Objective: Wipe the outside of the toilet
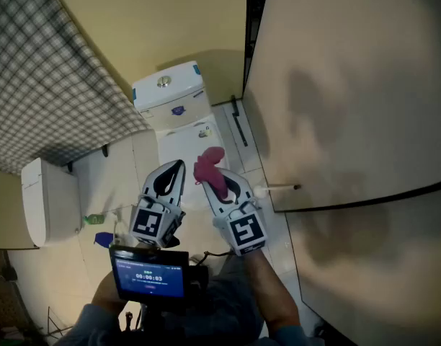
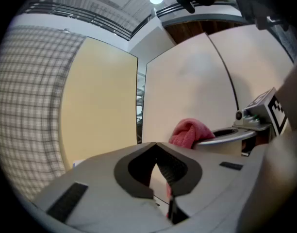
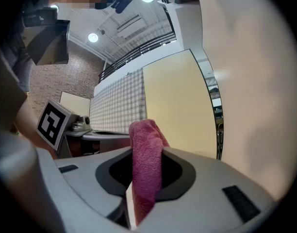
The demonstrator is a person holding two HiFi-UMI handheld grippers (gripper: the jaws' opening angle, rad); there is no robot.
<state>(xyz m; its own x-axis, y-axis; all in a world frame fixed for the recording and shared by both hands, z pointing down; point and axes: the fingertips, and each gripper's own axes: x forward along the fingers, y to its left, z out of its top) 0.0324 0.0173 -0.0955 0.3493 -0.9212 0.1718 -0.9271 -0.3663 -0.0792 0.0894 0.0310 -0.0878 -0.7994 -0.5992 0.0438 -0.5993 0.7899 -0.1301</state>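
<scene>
Progress looks to be nil. The toilet [image 1: 179, 114] stands at the far end of the stall, its cistern against the yellow wall, and neither gripper is near it. As far as the pictures show, the whole outside remains to be wiped.

The right gripper [image 1: 220, 175] is clamped on a pink cloth [image 1: 208, 166], which runs up between its jaws and flops over their tips, so the wiping tool is in hand. The left gripper [image 1: 179, 166] hangs just to the left of it, jaws brought together at the tips with nothing between them. Both are held well short of the toilet, above the pale floor tiles [image 1: 119, 171].

As for containers, the toilet's lid appears to be down, so the bowl's inside is out of sight. A white box-like unit [image 1: 46, 204] sits at the near left, closed, and I cannot tell what it holds. A small green item [image 1: 94, 219] lies on the tiles beside it.
</scene>
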